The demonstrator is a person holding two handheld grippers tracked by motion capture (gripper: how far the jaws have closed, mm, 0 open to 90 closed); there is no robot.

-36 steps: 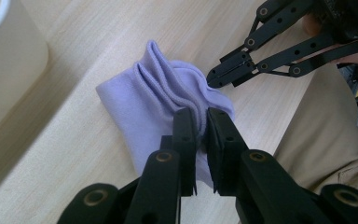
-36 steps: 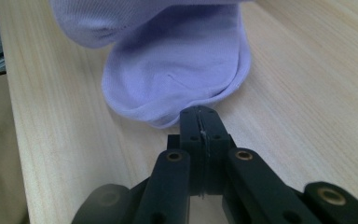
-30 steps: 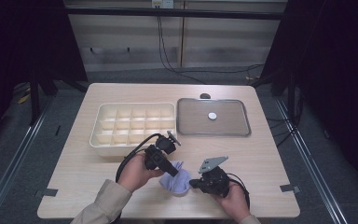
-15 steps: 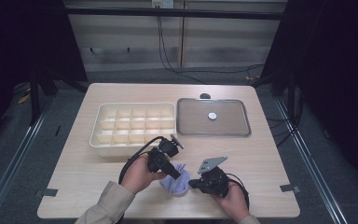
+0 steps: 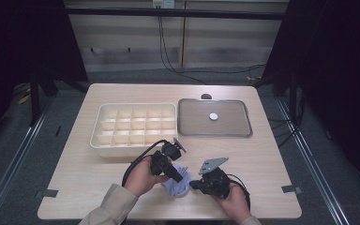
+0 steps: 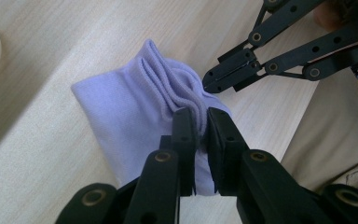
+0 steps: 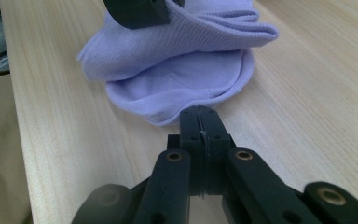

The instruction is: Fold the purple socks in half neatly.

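The left tool (image 6: 199,122) has its jaws nearly together, pinching a ribbed fold of a lilac sock (image 6: 130,112). The right tool (image 7: 200,122) has its jaws pressed fully together with nothing between them; its tips sit on the wood just at the sock's near rounded edge, and in the left gripper view they touch the sock's far side.

In the high view the sock (image 5: 176,185) lies folded near the desk's near edge, a little right of its middle, between the left tool (image 5: 177,177) and the right tool (image 5: 193,184), each held in one hand; a beige sleeve runs down from the left one.

The desk (image 5: 272,154) is pale wood with a straight, fine grain. On its far half a cream divided tray (image 5: 133,126) with many small compartments stands at the left, and just right of it lies a flat grey metal tray (image 5: 192,119) with a small white disc (image 5: 213,116) on it. A small dark round thing (image 5: 206,96) sits at the desk's far edge.

Grey carpet (image 5: 37,154) surrounds the desk, dark curtains (image 5: 337,56) hang at both sides, and black cables (image 5: 168,51) run down a pale wall panel at the far side.
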